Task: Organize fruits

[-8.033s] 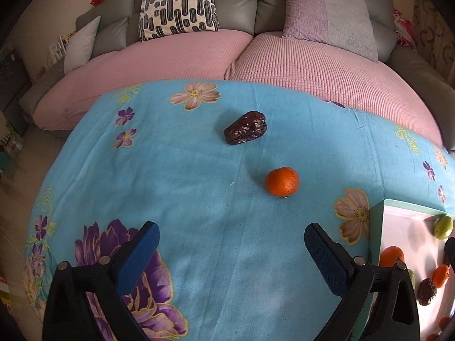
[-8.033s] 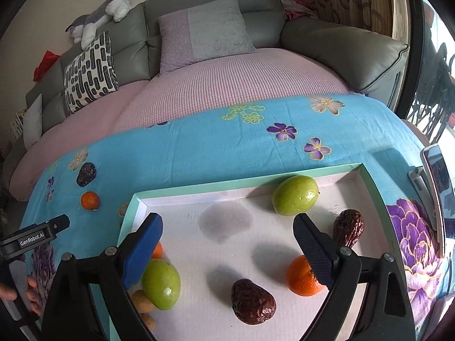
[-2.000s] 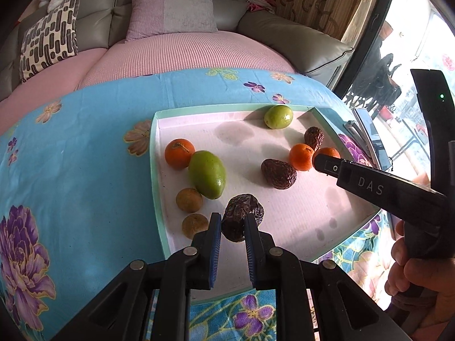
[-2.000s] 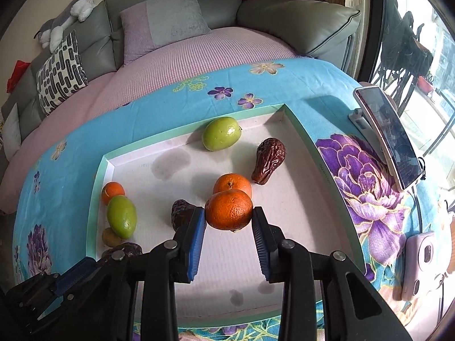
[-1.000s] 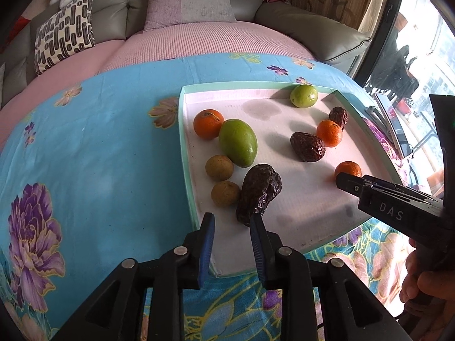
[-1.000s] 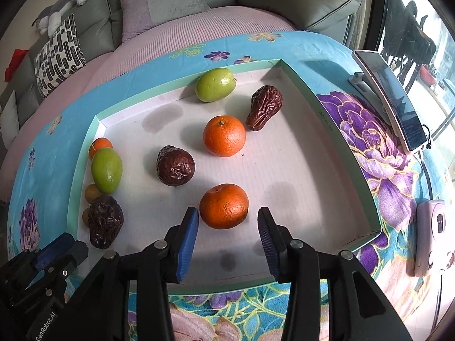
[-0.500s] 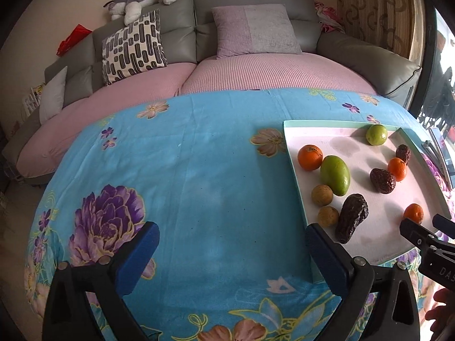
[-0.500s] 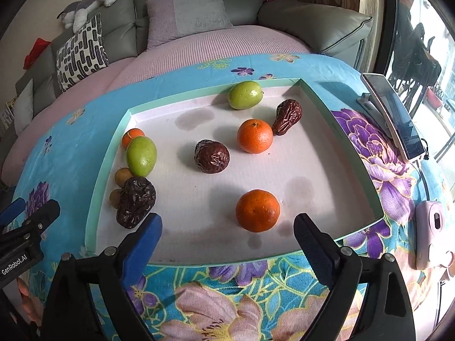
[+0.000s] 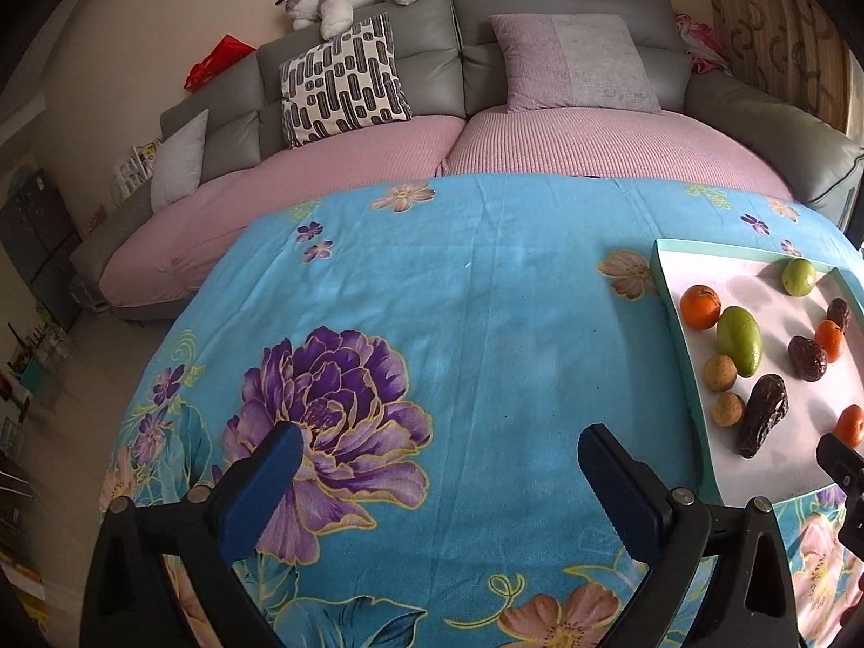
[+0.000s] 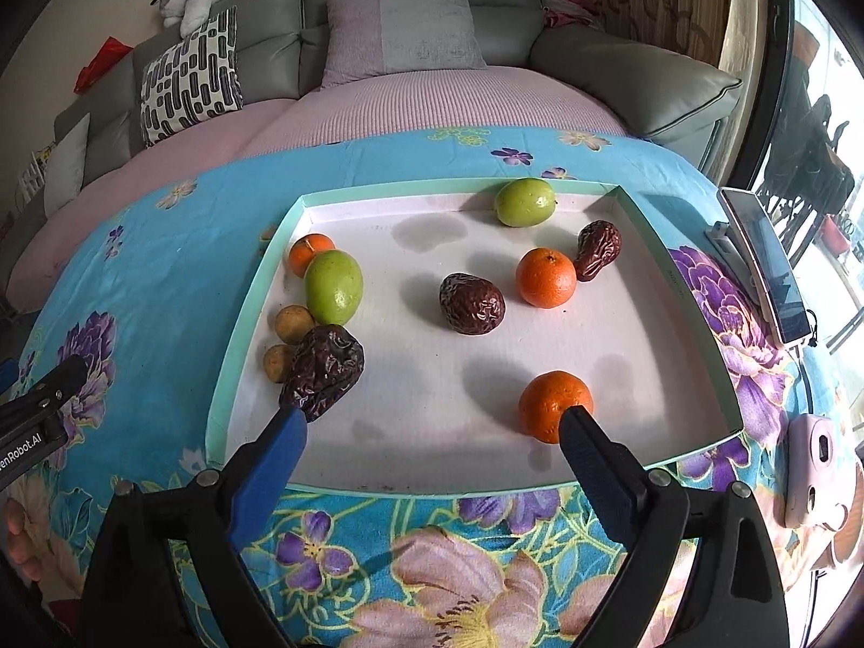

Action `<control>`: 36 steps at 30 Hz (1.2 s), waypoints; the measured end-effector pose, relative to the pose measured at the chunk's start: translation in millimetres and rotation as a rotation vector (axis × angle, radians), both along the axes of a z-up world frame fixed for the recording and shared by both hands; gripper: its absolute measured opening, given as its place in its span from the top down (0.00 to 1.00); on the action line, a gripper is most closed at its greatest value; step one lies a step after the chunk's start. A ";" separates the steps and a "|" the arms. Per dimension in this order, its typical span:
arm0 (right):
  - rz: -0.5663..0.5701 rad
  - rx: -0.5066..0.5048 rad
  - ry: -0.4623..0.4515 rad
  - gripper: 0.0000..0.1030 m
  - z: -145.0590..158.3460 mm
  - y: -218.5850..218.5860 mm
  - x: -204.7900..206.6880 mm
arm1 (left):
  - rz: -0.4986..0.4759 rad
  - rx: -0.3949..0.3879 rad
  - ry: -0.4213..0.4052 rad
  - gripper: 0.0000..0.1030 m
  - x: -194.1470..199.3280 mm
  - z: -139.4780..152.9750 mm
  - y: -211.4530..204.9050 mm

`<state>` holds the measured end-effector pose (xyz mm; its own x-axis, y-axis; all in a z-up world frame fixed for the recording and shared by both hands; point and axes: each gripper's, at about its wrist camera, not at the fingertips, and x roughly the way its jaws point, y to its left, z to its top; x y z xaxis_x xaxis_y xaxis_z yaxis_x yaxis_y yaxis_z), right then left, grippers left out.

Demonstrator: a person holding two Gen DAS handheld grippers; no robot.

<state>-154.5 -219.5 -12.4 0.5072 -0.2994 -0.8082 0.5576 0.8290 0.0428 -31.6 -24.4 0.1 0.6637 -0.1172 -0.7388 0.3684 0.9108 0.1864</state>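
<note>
While both grippers gape wide and empty, the left gripper (image 9: 437, 464) hangs over the blue floral cloth (image 9: 486, 324) left of the tray (image 10: 237, 335). The right gripper (image 10: 432, 437) hangs at the tray's near edge. All the fruits lie inside: a dark date (image 10: 322, 371) near left, an orange (image 10: 551, 402) near right.

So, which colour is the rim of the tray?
Mint green rim, clearest in the right wrist view.

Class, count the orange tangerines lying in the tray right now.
3. One at the tray's far-left corner, one mid-right beside a date, one nearest the right claw. None seem hidden.
</note>
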 end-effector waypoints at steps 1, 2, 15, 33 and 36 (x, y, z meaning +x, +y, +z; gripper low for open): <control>-0.002 0.004 0.004 0.08 -1.2 -0.1 0.3 | -0.010 0.007 0.010 0.00 0.6 -1.8 -1.4; -0.003 0.007 0.008 0.08 -2.2 -0.2 0.8 | -0.020 0.016 0.021 0.00 1.1 -3.9 -3.3; 0.058 -0.037 0.026 0.08 -0.3 13.2 8.4 | -0.045 0.040 0.150 0.00 10.0 -22.4 -8.9; 0.056 -0.035 0.031 0.08 -0.3 13.5 7.4 | -0.044 0.047 0.192 0.00 11.7 -29.2 -9.0; 0.057 -0.035 0.035 0.08 -1.1 13.9 7.8 | -0.044 0.047 0.198 0.00 12.3 -30.2 -8.8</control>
